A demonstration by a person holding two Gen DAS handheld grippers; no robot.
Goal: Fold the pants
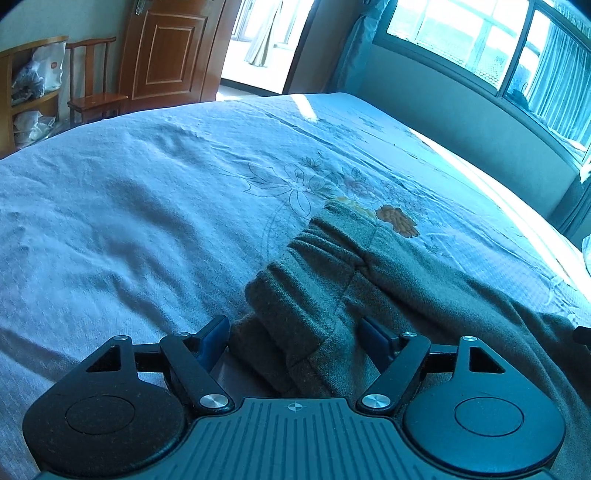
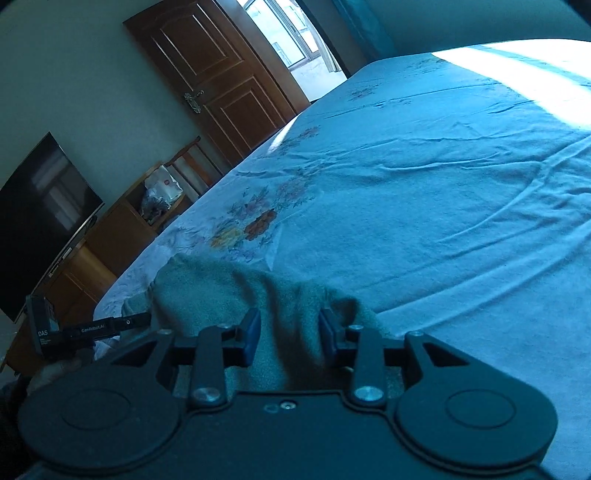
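Grey-green pants (image 1: 369, 266) lie on a bed with a light blue sheet (image 1: 129, 206), the gathered waistband pointing away from me. My left gripper (image 1: 293, 334) straddles a thick fold of the pants near the waistband. Its blue pads (image 1: 214, 338) stand wide apart at the sides of the cloth without pinching it. In the right wrist view another part of the pants (image 2: 207, 284) rises in ridges into my right gripper (image 2: 290, 330). Its pads (image 2: 253, 330) are close together and pinch the cloth. The black body of the left gripper (image 2: 88, 328) shows at the left edge.
Embroidered flowers (image 1: 397, 219) mark the sheet just beyond the pants. A wooden door (image 1: 170, 51), a chair (image 1: 94, 88) and a shelf with bags (image 1: 33, 85) stand past the far bed edge. A dark screen (image 2: 40, 221) hangs on the wall. Windows (image 1: 480, 33) run above the padded headboard.
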